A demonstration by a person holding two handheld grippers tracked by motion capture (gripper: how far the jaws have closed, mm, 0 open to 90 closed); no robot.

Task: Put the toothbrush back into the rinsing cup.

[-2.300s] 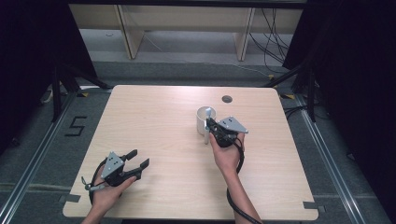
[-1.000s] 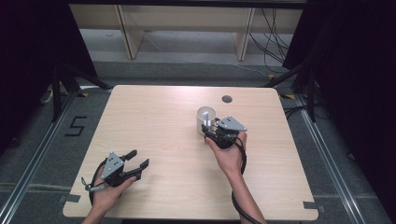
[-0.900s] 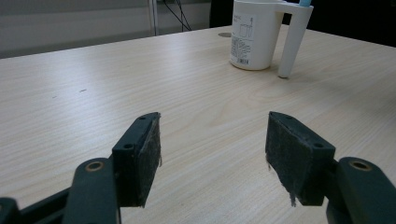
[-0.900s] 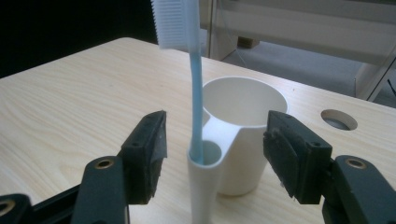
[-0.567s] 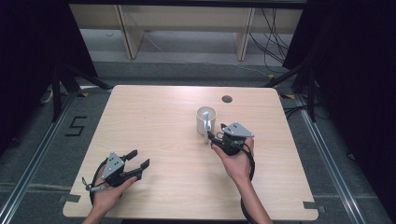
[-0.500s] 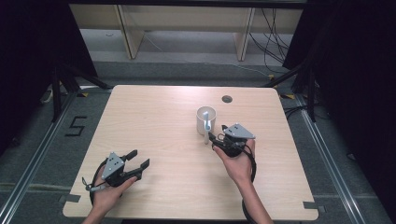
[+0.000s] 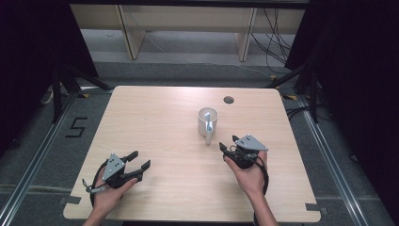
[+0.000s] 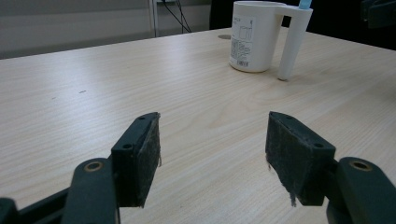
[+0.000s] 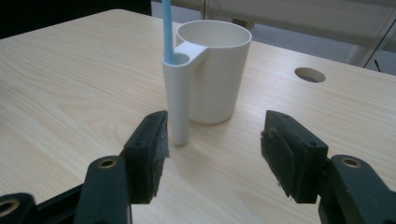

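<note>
You are holding the right tool (image 7: 227,149) just in front of the white mug (image 7: 207,121), its jaws spread apart and gripping nothing. The mug is standing upright on the tabletop (image 7: 160,117), toward the far side, a little in front of the round cable hole (image 7: 228,100). Its tubular handle (image 9: 178,95) is pointing at you, and a thin blue stick (image 9: 166,29) is rising out of the handle's top opening. In the right gripper view the handle is lining up nearer the left-hand jaw than the gap's middle.

That offset is the main risk, in my judgement. If you are pushing forward from here, the left-hand pad may strike the handle before the jaws straddle it, and the mug may swivel or slide away toward the cable hole. A light, empty mug is likely tipping easily under a sideways knock. Closing high on the handle could also catch the blue stick and bend it or flick it out.

Your left tool (image 7: 138,166) is resting well apart from the mug, near the tabletop's front left, jaws also wide apart and empty, so it is not steadying anything.
</note>
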